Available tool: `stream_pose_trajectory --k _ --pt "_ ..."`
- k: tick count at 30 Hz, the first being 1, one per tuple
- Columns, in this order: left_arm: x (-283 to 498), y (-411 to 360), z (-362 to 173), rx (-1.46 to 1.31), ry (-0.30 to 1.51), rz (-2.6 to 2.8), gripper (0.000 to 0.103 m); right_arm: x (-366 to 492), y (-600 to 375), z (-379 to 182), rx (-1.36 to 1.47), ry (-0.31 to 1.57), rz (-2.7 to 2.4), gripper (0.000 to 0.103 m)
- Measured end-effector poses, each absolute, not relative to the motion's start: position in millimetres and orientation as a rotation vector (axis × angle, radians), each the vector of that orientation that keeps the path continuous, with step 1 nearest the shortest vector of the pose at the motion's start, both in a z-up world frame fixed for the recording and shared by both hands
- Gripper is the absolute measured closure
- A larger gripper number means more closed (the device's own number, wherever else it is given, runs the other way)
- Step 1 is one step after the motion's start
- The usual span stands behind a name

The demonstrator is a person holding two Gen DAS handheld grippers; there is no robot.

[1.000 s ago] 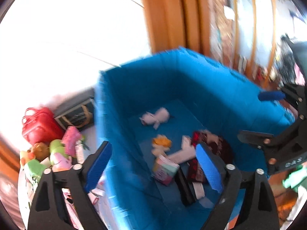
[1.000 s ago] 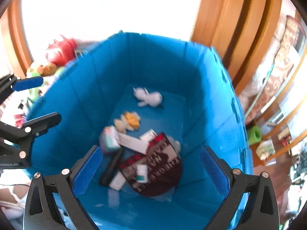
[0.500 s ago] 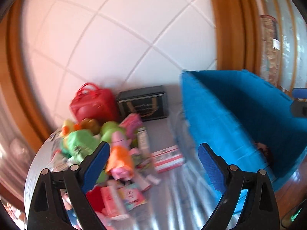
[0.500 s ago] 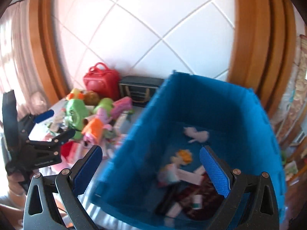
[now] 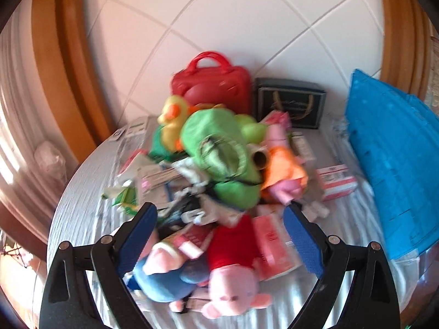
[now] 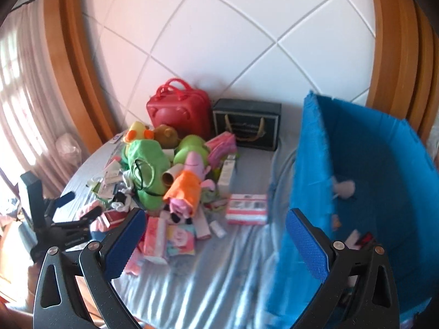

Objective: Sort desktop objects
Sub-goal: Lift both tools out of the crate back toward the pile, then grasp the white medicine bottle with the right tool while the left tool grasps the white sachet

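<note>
A pile of toys and packets lies on the round table: a green plush, a yellow duck, an orange-dressed pink plush, a red-shirted pig plush and a blue-shirted one. My left gripper is open and empty, just above the two pig plushes; it also shows in the right wrist view. My right gripper is open and empty over bare table, between the pile and the blue bin. The bin holds several small items.
A red handbag and a dark gift box stand at the back against the tiled wall. A pink-and-white packet lies near the bin. Wooden frames flank the wall, with a curtain on the left.
Both grippers have swung left, away from the bin's inside toward the pile. The left gripper has moved in low over the pig plushes. Both stay open and empty.
</note>
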State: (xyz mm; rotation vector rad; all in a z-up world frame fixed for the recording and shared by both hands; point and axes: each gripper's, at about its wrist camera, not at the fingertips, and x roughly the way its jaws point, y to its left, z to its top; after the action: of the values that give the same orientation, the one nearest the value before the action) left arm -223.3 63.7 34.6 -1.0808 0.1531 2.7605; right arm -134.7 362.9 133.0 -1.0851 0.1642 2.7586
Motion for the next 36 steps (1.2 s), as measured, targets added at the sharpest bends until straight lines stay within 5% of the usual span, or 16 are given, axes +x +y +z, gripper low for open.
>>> stream_pose_trajectory --k 14,29,31,32,36 --pt "-224.8 -110.7 -84.9 -1.479 0.071 2.696 0.009 -196.9 351.5 -6.3 -1.303 0.291 2.47 0.0" --pt "-236.9 -124.0 -184.8 -1.569 0.504 2.299 0.009 -199.6 336.2 -85.8 -1.505 0.401 2.29 0.0" --pt "-238.0 -126.2 -194.2 -1.587 0.486 2.287 0.023 -198.4 335.1 -88.3 -1.508 0.408 2.28 0.0" --pt "-237.3 -128.4 -197.8 -1.6 0.465 2.28 0.041 -198.1 334.9 -89.4 -1.508 0.408 2.277 0.0" --pt "-234.2 -148.3 -197.9 -1.625 0.312 2.334 0.071 -201.1 335.4 -99.6 -1.523 0.4 2.255 0.0"
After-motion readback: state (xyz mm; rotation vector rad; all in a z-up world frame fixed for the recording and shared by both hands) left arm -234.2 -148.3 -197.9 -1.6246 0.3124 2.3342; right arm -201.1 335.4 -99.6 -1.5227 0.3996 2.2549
